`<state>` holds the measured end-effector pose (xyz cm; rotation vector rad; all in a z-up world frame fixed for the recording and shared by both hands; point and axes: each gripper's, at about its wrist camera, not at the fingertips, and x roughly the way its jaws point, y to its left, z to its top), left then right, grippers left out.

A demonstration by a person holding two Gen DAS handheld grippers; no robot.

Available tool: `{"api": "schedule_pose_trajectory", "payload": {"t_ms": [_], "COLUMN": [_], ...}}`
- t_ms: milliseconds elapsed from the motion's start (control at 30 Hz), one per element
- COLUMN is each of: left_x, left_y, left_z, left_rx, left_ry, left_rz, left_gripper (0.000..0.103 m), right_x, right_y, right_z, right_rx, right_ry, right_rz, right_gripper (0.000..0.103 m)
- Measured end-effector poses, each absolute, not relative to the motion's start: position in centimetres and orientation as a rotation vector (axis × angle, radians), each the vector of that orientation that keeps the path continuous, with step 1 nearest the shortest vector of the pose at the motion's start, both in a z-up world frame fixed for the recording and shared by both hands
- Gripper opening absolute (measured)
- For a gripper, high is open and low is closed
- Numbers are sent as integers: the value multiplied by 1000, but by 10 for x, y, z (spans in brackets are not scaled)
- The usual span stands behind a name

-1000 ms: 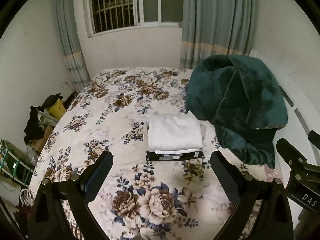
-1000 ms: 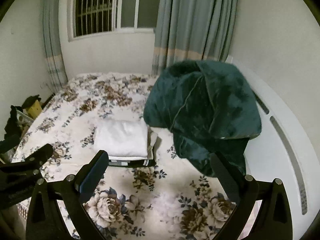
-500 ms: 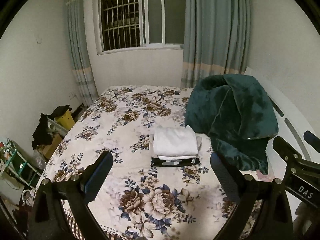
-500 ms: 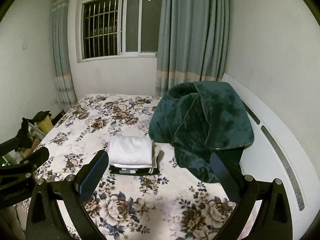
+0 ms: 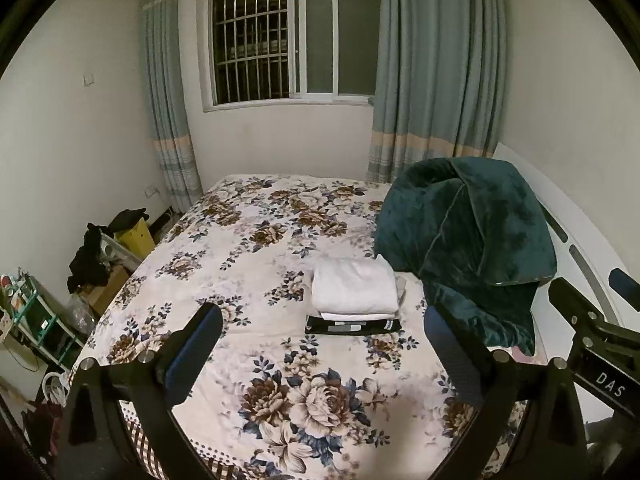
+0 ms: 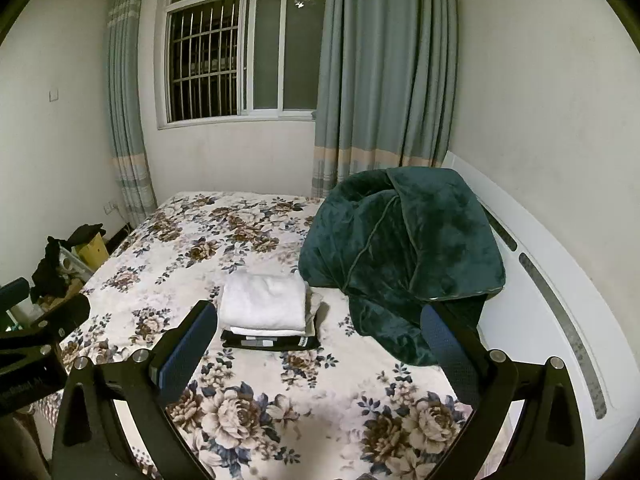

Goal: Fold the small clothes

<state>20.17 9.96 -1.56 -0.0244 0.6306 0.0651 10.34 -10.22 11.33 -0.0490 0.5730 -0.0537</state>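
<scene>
Stack of folded clothes (image 5: 354, 300) sits mid-bed on the floral bedspread (image 5: 256, 264), just beside the heaped dark green blanket (image 5: 464, 248). White folded piece (image 6: 262, 306) on top, a paler layer under it, a black garment with white trim (image 6: 270, 342) at the bottom. Edges look squared.

Left claw (image 5: 322, 350): jaws spread wide, nothing between them, held well short of the stack. Right claw (image 6: 316, 350): likewise wide apart and empty.

Judgement: folding appears finished or nearly so. No loose small garment shows on the bed; whether more wait out of frame cannot be told.

View differences: left wrist view shows the shelf unit (image 5: 38, 320) and floor clutter at the bed's left side. Right wrist view shows more of the white headboard (image 6: 560, 320) with its dark slots.
</scene>
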Motion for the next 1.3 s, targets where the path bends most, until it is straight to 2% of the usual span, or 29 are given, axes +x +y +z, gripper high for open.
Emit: {"api": "schedule_pose_trajectory", "payload": {"t_ms": [1300], "left_x": [199], "left_y": [111], "left_z": [-11], "left_rx": [-19], "left_ry": [622], "left_rz": [94], "left_gripper": [103], "right_x": [115], "right_y": [-98], "right_z": [121], "right_rx": [-62], "right_ry": [575], "right_rz": [-32], "right_gripper": [103]}}
